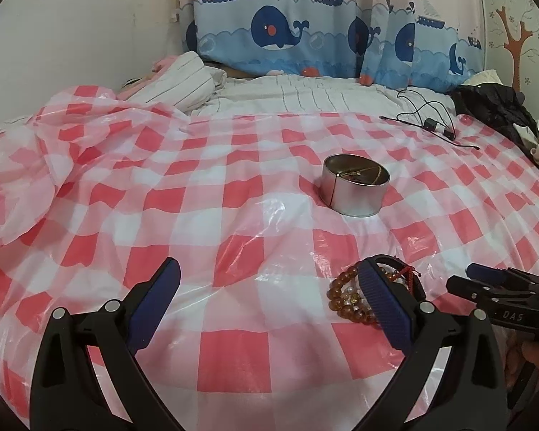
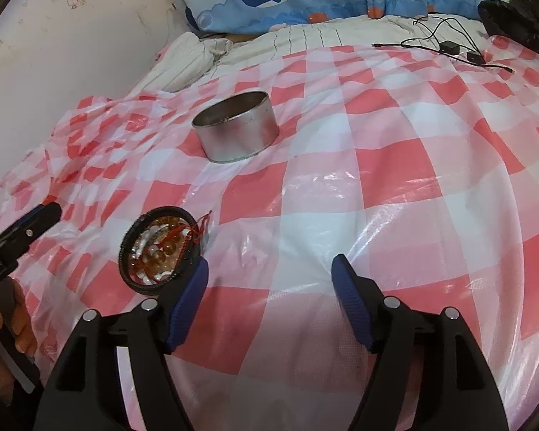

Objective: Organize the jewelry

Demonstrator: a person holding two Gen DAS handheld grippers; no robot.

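A pile of bracelets [image 1: 345, 298] lies on the red-and-white checked plastic sheet [image 1: 233, 215]: amber beads, white beads, a red cord and a black band. My left gripper [image 1: 269, 269] is open and empty, and its right finger [image 1: 381, 298] hides part of the pile. In the right wrist view the bracelets [image 2: 161, 248] sit just left of my open, empty right gripper [image 2: 269, 265], close to its left finger [image 2: 190, 298]. Further back stands a round silver tin [image 1: 355, 183] [image 2: 237, 125] with a thin gold chain [image 1: 359, 174] inside. Each gripper shows in the other's view: the right gripper [image 1: 460, 276] and the left gripper [image 2: 52, 212].
Black cables with small adapters [image 1: 431, 124] [image 2: 452, 48] lie at the far right of the sheet, beside a black bag [image 1: 492, 107]. Striped bedding [image 1: 183, 79] and a whale-print curtain [image 1: 287, 32] are behind. A wall [image 2: 72, 36] bounds the left. A person's hand [image 2: 3, 327] holds the left gripper.
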